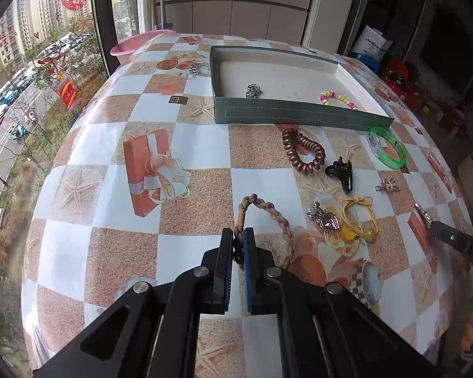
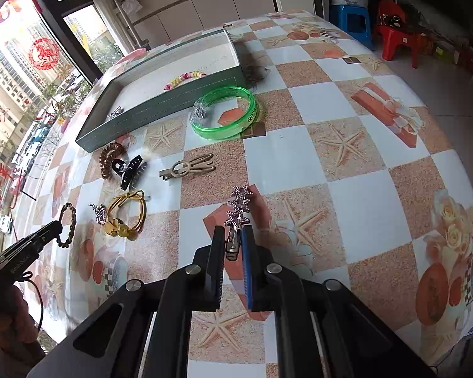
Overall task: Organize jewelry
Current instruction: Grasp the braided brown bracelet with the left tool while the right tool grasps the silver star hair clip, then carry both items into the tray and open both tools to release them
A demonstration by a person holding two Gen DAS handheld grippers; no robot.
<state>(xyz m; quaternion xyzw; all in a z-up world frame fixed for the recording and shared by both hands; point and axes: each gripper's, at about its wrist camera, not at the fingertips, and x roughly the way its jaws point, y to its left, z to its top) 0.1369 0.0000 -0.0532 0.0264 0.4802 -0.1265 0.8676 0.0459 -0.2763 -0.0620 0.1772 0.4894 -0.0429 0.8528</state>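
Left wrist: left claw [image 1: 239,245] clenched on braided bracelet [image 1: 269,220], low over tabletop [image 1: 110,189]. Thin bite near one end; loop could swing, slip free. Box [image 1: 299,115] holds two pieces; six loose pieces lie outside.

Right wrist: right claw [image 2: 233,242] clenched on star clip [image 2: 238,211] near its tail. Clip could pivot, drop. One bangle [image 2: 224,116], one claw clip [image 2: 131,170].
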